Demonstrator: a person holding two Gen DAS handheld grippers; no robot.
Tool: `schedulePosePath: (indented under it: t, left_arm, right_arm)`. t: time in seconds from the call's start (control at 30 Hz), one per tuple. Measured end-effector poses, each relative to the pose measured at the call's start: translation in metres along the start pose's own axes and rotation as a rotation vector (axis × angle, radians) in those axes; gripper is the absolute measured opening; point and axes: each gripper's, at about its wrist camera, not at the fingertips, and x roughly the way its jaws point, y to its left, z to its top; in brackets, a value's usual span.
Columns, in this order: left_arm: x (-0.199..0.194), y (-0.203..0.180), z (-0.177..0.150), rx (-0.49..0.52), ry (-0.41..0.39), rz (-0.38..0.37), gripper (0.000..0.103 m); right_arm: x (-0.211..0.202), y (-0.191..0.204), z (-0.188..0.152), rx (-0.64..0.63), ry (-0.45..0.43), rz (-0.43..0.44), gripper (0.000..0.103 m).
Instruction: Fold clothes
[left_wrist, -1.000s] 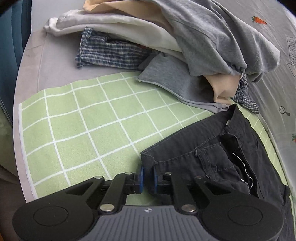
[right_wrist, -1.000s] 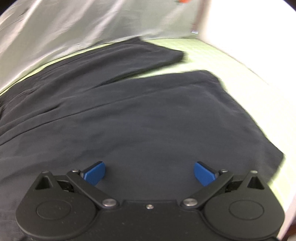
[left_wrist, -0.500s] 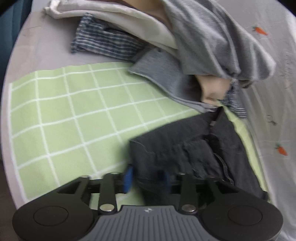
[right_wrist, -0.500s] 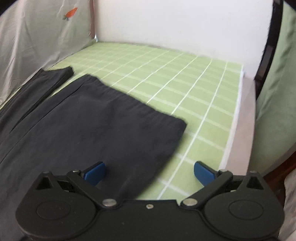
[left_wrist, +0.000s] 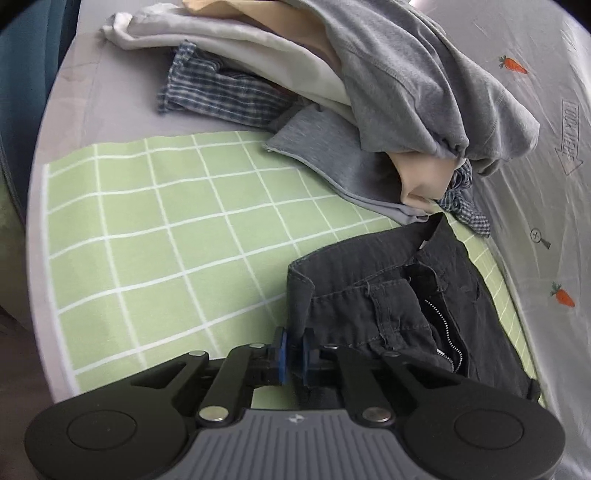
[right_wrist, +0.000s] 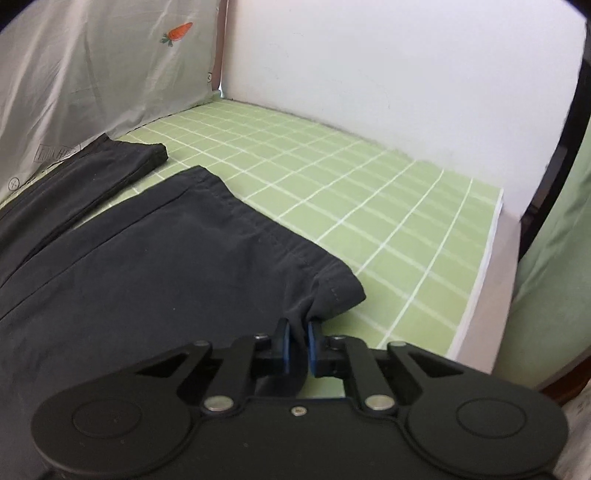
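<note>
Left gripper: blue pads pinched together on the waistband corner of the dark trousers. Cloth is a charcoal woven twill with visible topstitching, a belt loop, and an open fly showing metal zipper teeth.

Right gripper: also clamped, on the hem corner of one trouser leg, fabric bunched into a small pucker at the pads. Second leg lies flat beside it, nearer the sheet.

Trousers are spread on a light green mat with a white grid, smooth surface.

Further back: a loose pile of soft grey jersey, a beige piece, a white piece and blue-white checked cloth.

Along the side, a pale grey sheet with carrot prints and an arrow label that seems to read "LOOK HERE". White wall at the far end.
</note>
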Motion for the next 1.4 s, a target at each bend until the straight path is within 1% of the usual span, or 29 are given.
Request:
schedulePosePath:
  t: [0.13,0.17,0.23,0.27,0.33,0.37,0.4,0.43,0.47,0.5,0.53,0.57,0.6,0.63,0.67,0.7,0.73,0.77,0.87,1.0,1.13,1.27,1.4]
  left_arm:
    - [-0.01,0.007,-0.012,-0.037,0.016,0.038,0.009]
    - [-0.01,0.008,-0.016,-0.034,0.019,0.05,0.009]
    - [-0.01,0.006,-0.023,0.019,0.024,0.079,0.01]
    - [-0.011,0.003,-0.025,0.054,0.026,0.091,0.013]
    - [-0.014,-0.005,-0.027,0.121,0.028,0.112,0.018]
    - [-0.016,-0.009,-0.027,0.15,0.028,0.121,0.027]
    - [-0.017,-0.014,-0.026,0.182,0.028,0.132,0.037]
    - [-0.019,-0.018,-0.025,0.208,0.022,0.143,0.042]
    - [-0.021,-0.022,-0.023,0.23,0.014,0.153,0.049]
    - [-0.023,-0.025,-0.021,0.238,0.005,0.173,0.056]
    - [-0.025,-0.029,-0.018,0.236,-0.006,0.2,0.059]
    - [-0.028,-0.032,-0.014,0.227,-0.014,0.217,0.064]
    - [-0.03,-0.034,-0.01,0.215,-0.022,0.228,0.067]
    - [-0.033,-0.036,-0.006,0.203,-0.03,0.239,0.067]
    - [-0.034,-0.04,-0.005,0.202,-0.034,0.237,0.069]
    - [-0.034,-0.046,-0.006,0.209,-0.036,0.227,0.071]
    - [-0.034,-0.052,-0.006,0.215,-0.038,0.217,0.072]
    - [-0.034,-0.058,-0.007,0.222,-0.04,0.208,0.074]
    - [-0.035,-0.076,-0.009,0.241,-0.046,0.178,0.08]
    - [-0.031,-0.103,-0.012,0.272,-0.047,0.143,0.082]
    - [0.001,-0.143,-0.021,0.326,-0.013,0.143,0.082]
    - [0.033,-0.179,-0.025,0.369,0.015,0.108,0.082]
    - [0.075,-0.213,-0.021,0.343,0.062,0.107,0.082]
  right_arm:
    - [-0.005,-0.015,0.004,-0.023,-0.012,-0.025,0.008]
    - [-0.005,-0.018,0.004,-0.037,-0.012,-0.036,0.008]
    - [0.004,-0.024,0.003,-0.038,0.028,-0.037,0.009]
    - [0.009,-0.026,0.003,-0.033,0.051,-0.03,0.009]
    - [0.013,-0.028,0.005,-0.041,0.068,-0.023,0.011]
    - [0.013,-0.028,0.006,-0.054,0.075,-0.024,0.011]
    - [0.014,-0.027,0.008,-0.07,0.082,-0.03,0.015]
    - [0.014,-0.026,0.009,-0.086,0.09,-0.035,0.019]
    - [0.014,-0.025,0.01,-0.096,0.094,-0.047,0.023]
    - [0.013,-0.023,0.01,-0.106,0.098,-0.06,0.038]
    - [0.013,-0.022,0.011,-0.115,0.101,-0.073,0.059]
    - [0.01,-0.023,0.012,-0.118,0.096,-0.089,0.07]
    - [0.008,-0.022,0.014,-0.123,0.085,-0.105,0.083]
    - [0.007,-0.022,0.016,-0.128,0.075,-0.121,0.086]
    - [0.005,-0.021,0.019,-0.132,0.065,-0.136,0.086]
    - [0.004,-0.021,0.022,-0.142,0.06,-0.151,0.089]
    - [0.003,-0.02,0.025,-0.154,0.05,-0.159,0.096]
    - [0.002,-0.019,0.028,-0.167,0.04,-0.168,0.098]
    - [-0.001,-0.015,0.039,-0.204,0.008,-0.193,0.098]
    - [-0.001,0.001,0.055,-0.244,-0.02,-0.168,0.099]
    - [0.014,0.032,0.076,-0.287,-0.021,-0.111,0.1]
    - [0.034,0.071,0.098,-0.335,-0.014,-0.035,0.1]
    - [0.068,0.127,0.123,-0.377,0.025,0.019,0.1]
